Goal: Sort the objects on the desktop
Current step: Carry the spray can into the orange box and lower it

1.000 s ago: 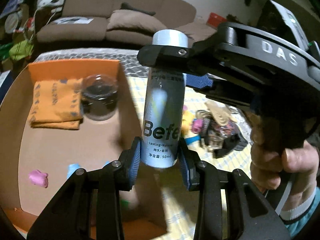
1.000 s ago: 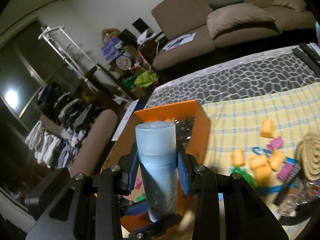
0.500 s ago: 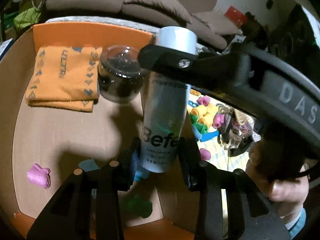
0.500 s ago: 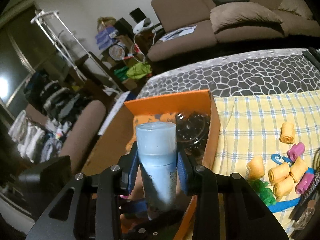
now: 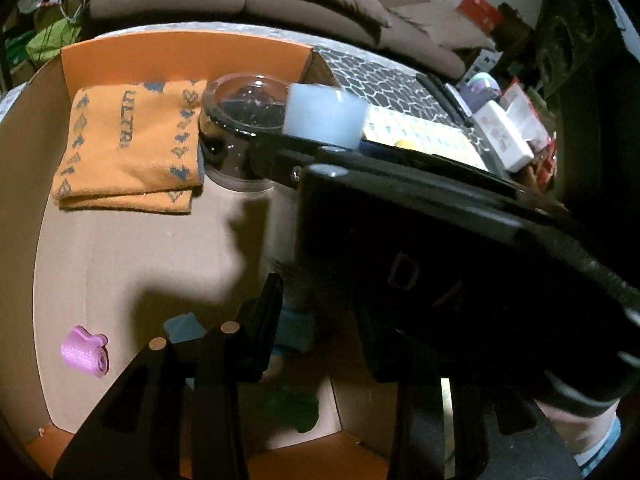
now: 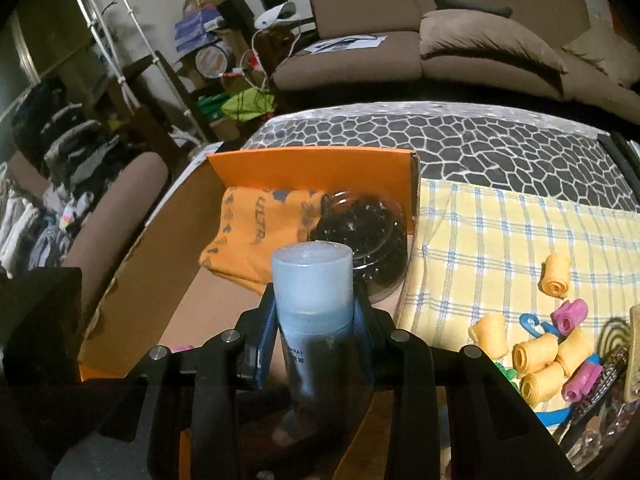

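Both grippers carry one spray bottle (image 6: 312,320) over the open cardboard box (image 6: 312,164), so the step in hand looks like lowering the bottle into the box. The right gripper (image 6: 314,328) has its fingers narrow and clamped just below the bottle's pale cap. The left gripper (image 5: 316,344) reads as closed on the bottle's base, though the right gripper hides that contact in its own view. The next move calls for setting the bottle on the bare box floor, then letting go with one gripper at a time.

Inside the box, a folded orange cloth (image 5: 128,144) lies against the far wall. A clear domed container (image 5: 244,120) of dark contents sits just beside it. A pink curler (image 5: 84,352) lies near the left wall.
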Motion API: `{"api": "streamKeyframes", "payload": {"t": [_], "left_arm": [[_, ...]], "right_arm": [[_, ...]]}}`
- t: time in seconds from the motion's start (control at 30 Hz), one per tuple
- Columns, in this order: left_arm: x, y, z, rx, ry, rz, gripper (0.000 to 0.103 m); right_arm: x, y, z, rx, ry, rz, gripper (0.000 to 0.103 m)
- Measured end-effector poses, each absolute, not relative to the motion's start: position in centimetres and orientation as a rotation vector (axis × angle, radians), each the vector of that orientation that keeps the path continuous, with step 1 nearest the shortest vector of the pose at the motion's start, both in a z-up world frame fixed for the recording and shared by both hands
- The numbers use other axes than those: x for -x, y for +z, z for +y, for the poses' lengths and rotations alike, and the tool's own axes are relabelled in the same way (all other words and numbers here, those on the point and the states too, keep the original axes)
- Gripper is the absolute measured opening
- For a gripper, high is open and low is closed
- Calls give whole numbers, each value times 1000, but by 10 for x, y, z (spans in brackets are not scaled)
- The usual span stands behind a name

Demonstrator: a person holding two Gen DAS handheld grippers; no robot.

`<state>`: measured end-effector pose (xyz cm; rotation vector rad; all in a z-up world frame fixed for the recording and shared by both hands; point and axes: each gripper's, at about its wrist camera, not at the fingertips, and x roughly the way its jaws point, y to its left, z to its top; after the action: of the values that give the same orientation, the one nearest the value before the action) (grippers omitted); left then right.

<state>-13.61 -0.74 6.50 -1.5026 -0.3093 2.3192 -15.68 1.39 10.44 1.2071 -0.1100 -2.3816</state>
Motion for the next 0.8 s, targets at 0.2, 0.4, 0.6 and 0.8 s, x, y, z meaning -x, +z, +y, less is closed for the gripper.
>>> {"api": "streamKeyframes", "payload": {"t": [0.2,0.4,0.6,0.8], "left_arm": [[141,63,-9,1501,2321,-319,33],[139,66,-11,1493,2332,-312,39],[137,68,-13,1503,2360,-275,39],[136,69,-15,1508,2360,-265,39]], "right_arm": [[157,103,12,-1213,-2386,-104,34],[157,106,10,-1209,-2367,-102,34],[159,106,16,-1281,-2262,-177,34],[159,107,17,-1318,-2203,-186,34]]}}
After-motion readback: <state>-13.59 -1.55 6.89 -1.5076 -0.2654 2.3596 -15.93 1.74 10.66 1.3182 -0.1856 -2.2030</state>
